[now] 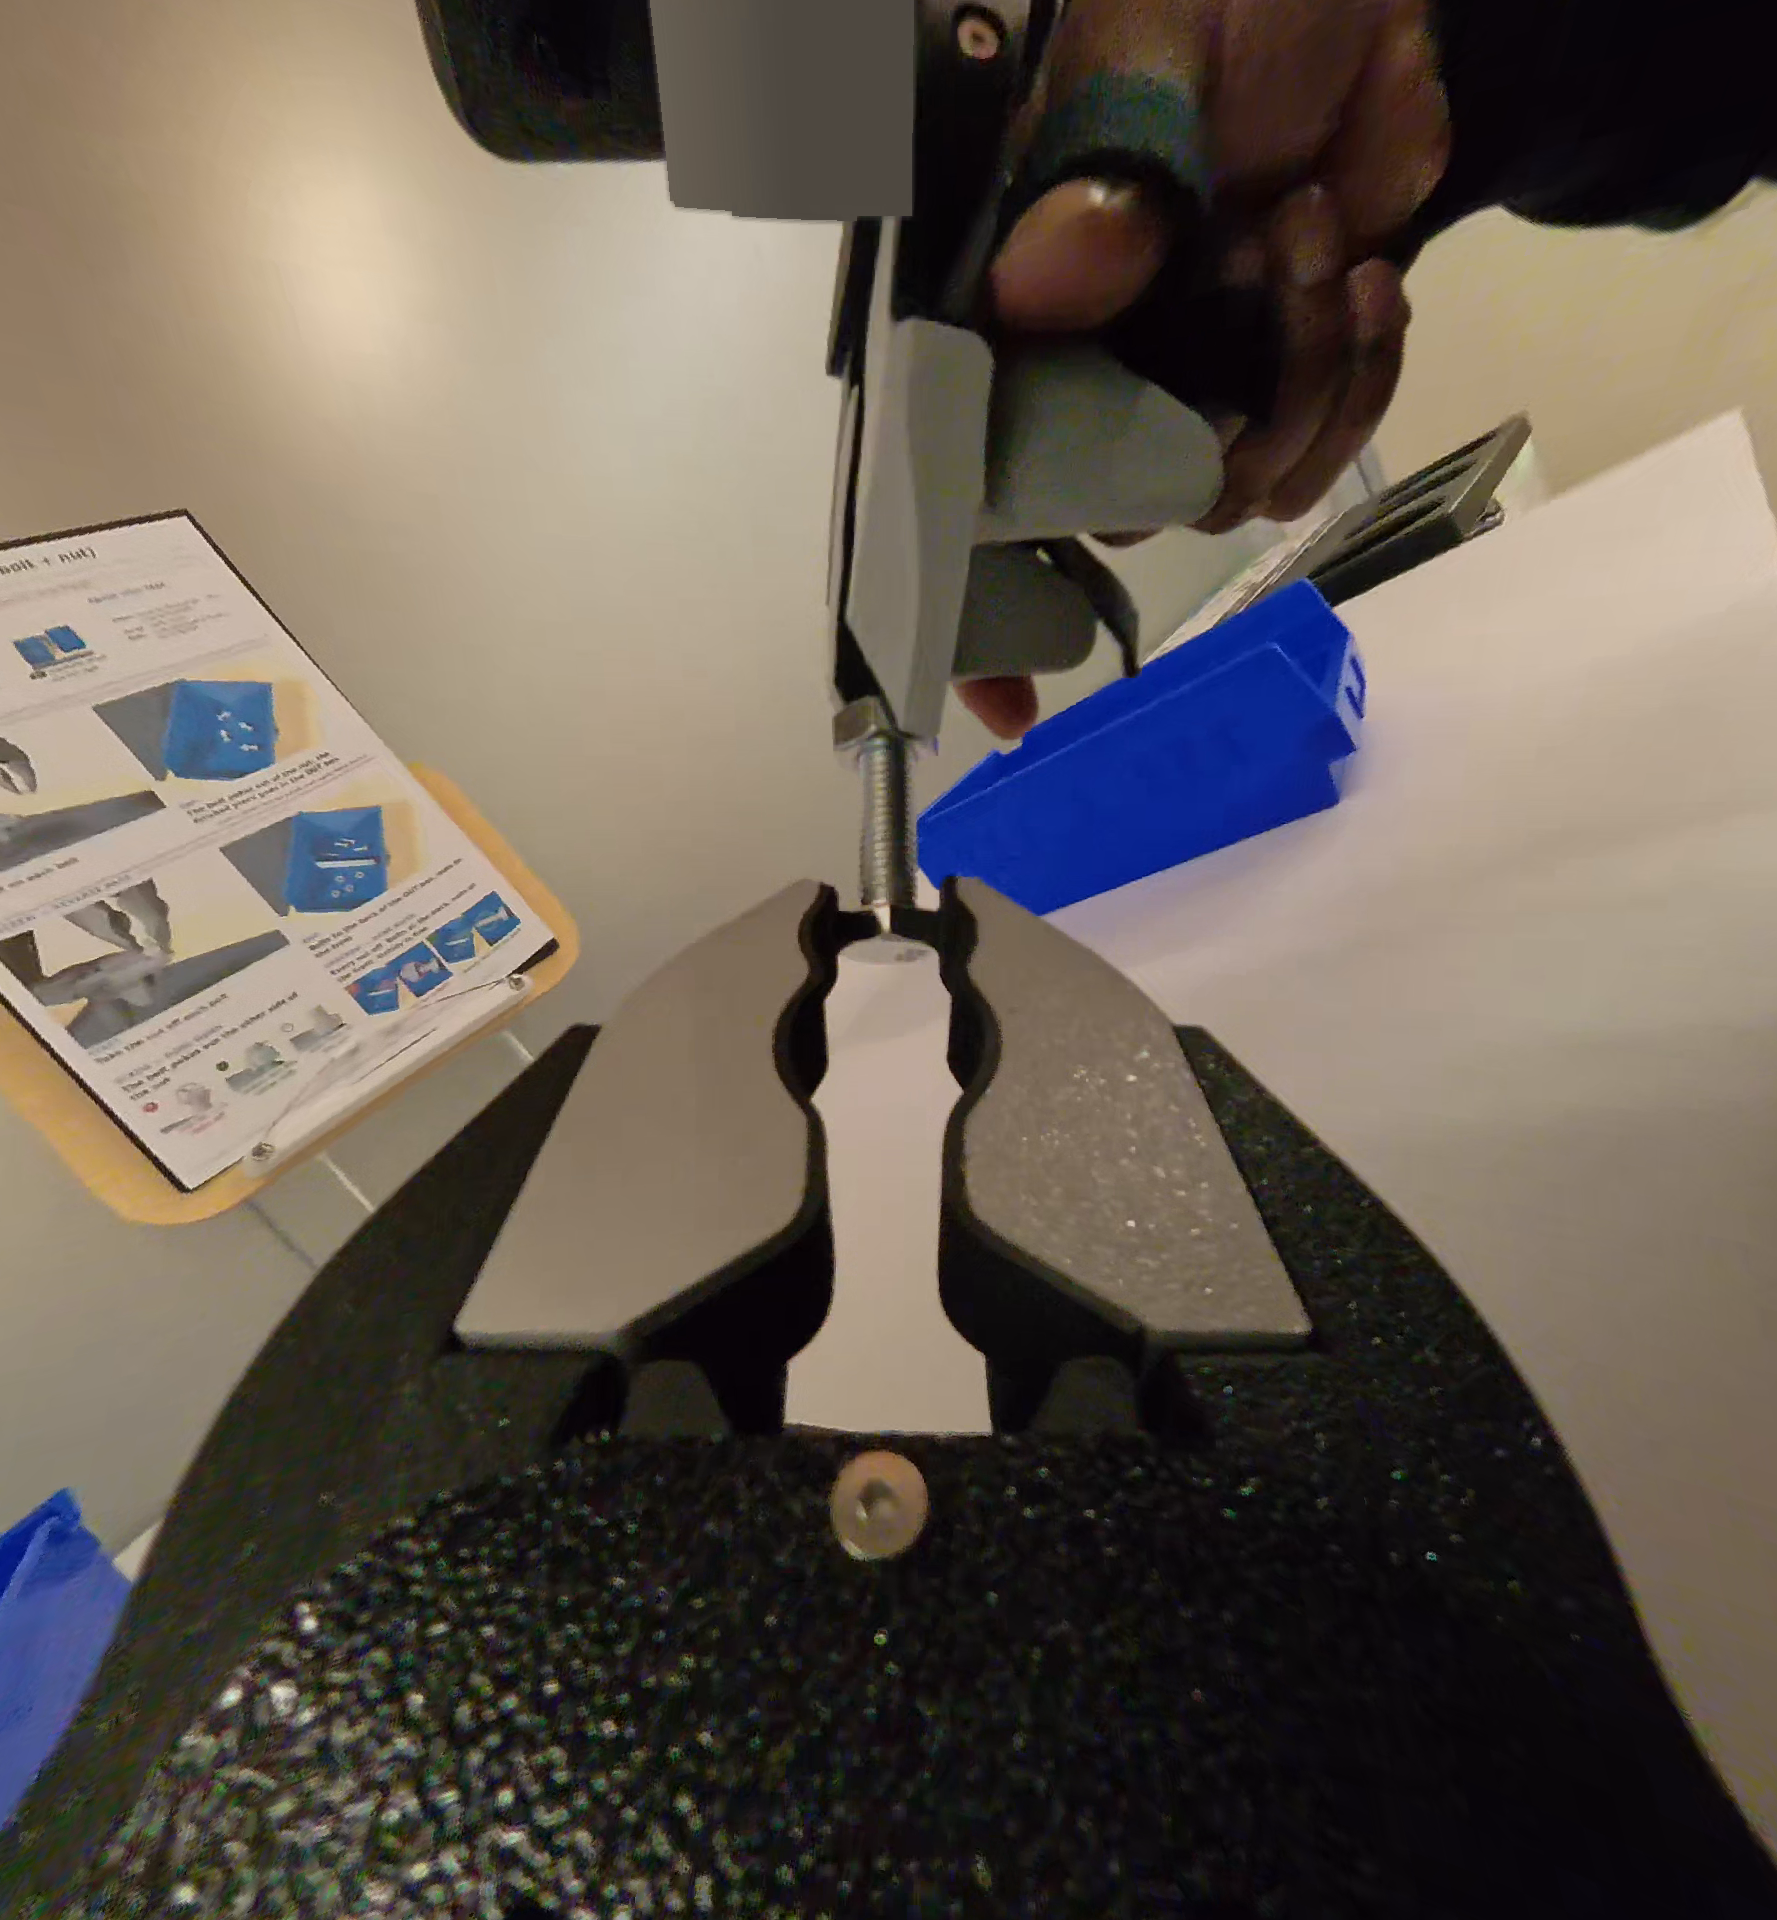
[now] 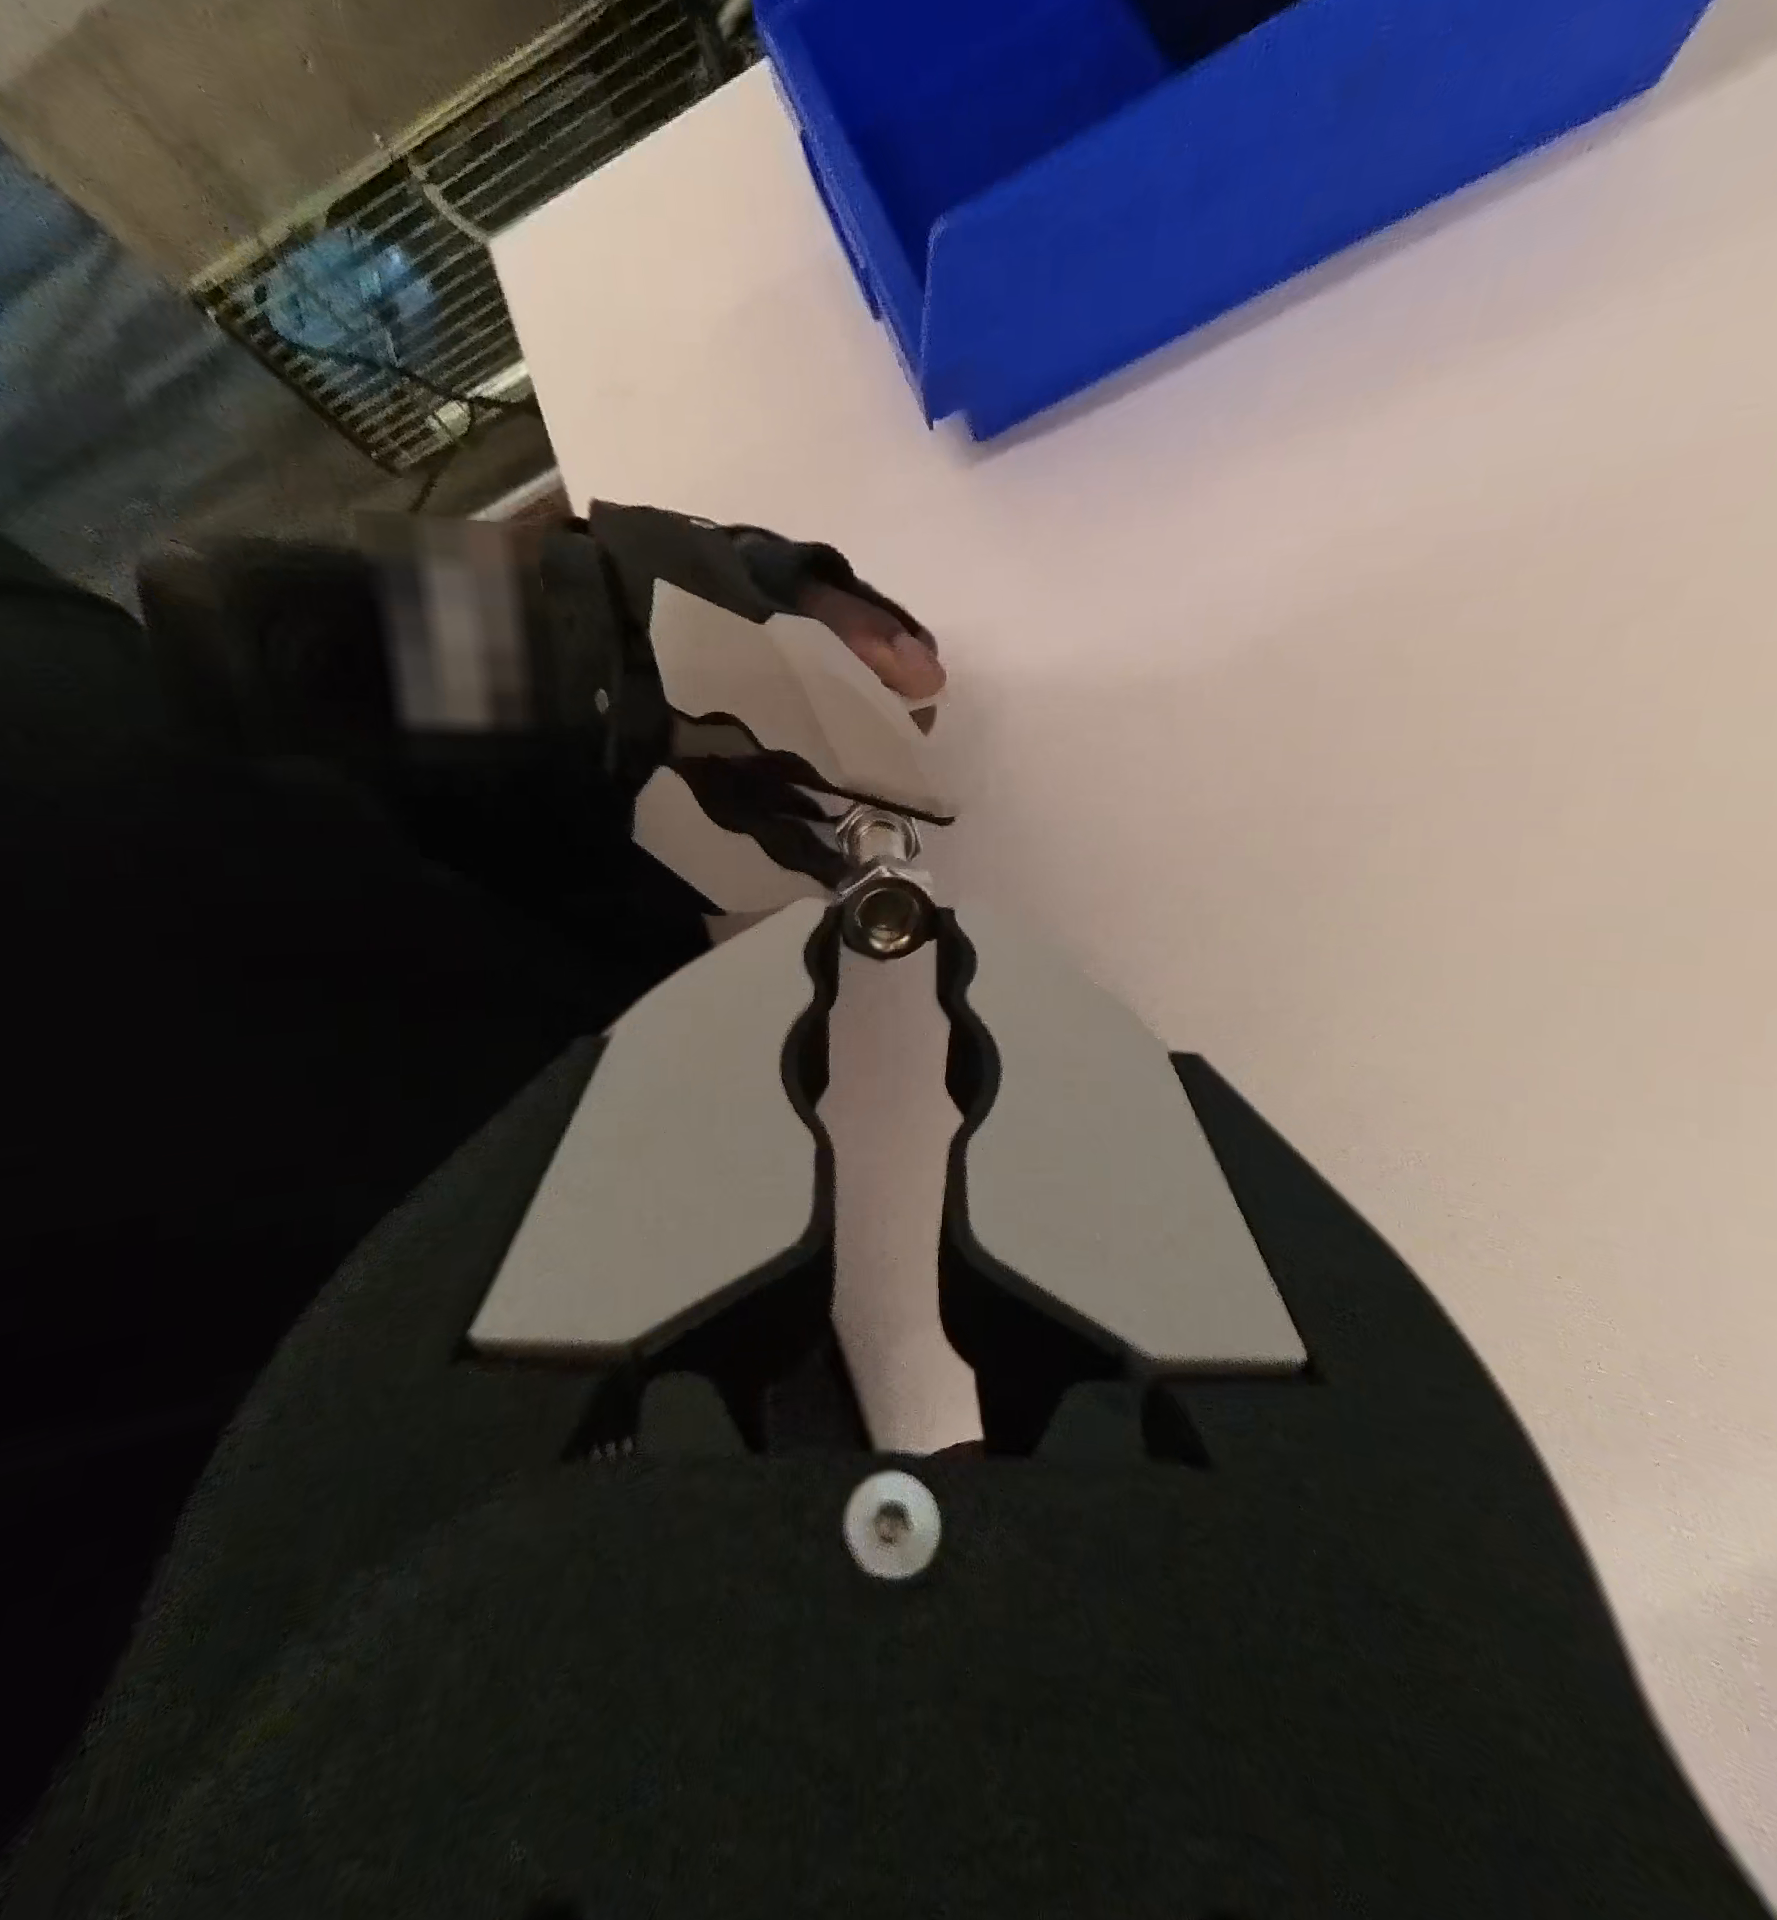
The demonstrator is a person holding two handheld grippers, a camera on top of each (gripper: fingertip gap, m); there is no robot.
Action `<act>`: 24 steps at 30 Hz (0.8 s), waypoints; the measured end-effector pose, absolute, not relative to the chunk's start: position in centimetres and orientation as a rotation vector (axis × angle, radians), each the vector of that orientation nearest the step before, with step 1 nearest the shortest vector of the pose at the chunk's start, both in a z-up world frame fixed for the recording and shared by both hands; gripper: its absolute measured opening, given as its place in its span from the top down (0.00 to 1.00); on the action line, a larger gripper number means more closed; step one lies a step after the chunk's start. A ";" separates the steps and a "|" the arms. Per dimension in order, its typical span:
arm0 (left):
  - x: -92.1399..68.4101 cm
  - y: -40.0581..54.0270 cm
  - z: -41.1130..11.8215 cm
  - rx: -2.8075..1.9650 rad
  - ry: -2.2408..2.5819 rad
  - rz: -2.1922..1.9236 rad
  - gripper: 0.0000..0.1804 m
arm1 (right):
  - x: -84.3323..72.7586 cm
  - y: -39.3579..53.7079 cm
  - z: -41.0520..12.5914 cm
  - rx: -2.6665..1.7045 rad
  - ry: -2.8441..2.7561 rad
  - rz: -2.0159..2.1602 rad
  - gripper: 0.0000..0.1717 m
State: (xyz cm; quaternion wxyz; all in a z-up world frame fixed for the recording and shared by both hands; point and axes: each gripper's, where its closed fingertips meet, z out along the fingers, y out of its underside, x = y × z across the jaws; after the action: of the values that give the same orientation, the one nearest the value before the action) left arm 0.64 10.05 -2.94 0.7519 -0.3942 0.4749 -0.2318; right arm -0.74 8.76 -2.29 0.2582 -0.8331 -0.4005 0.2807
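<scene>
Bolt (image 1: 889, 831) between both hand-held grippers' fingertips

In the left wrist view, the bolt's (image 1: 889, 821) head sits between the left gripper's (image 1: 886, 928) fingertips, and the black pads cover its flanks, so only its flat end face shows. At the bolt's far end, the right gripper's (image 1: 889, 727) fingers hide part of the nut (image 1: 856, 722). Right of the jaws, the blue bin (image 1: 1154, 769) shows only its outer wall; its inside is out of sight. Left of the jaws, the sheet (image 1: 209, 831) is cut by the edge. In the right wrist view, the bolt (image 2: 876, 862) beyond the jaws is blurred, its thread unreadable, and the bin (image 2: 1227, 208) ahead is cut by the top edge.
</scene>
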 end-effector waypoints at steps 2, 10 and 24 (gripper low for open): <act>0.6 9.9 -2.8 -0.867 1.014 -0.575 0.90 | -0.9 8.7 -2.2 -2.244 -1.096 0.755 0.90; 0.5 9.8 -2.0 -0.890 0.940 -0.787 0.90 | -0.9 8.5 -1.5 -1.917 -1.426 0.527 0.81; 2.2 8.5 -4.7 -0.931 1.189 -0.812 0.90 | 0.5 7.5 -3.5 -1.719 -1.740 0.323 0.90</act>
State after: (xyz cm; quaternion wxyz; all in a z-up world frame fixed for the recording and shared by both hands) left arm 2.24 8.50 -4.68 0.6544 -0.4105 0.5244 -0.3581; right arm 0.49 7.50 -3.53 0.3311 -0.6575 -0.6655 0.1234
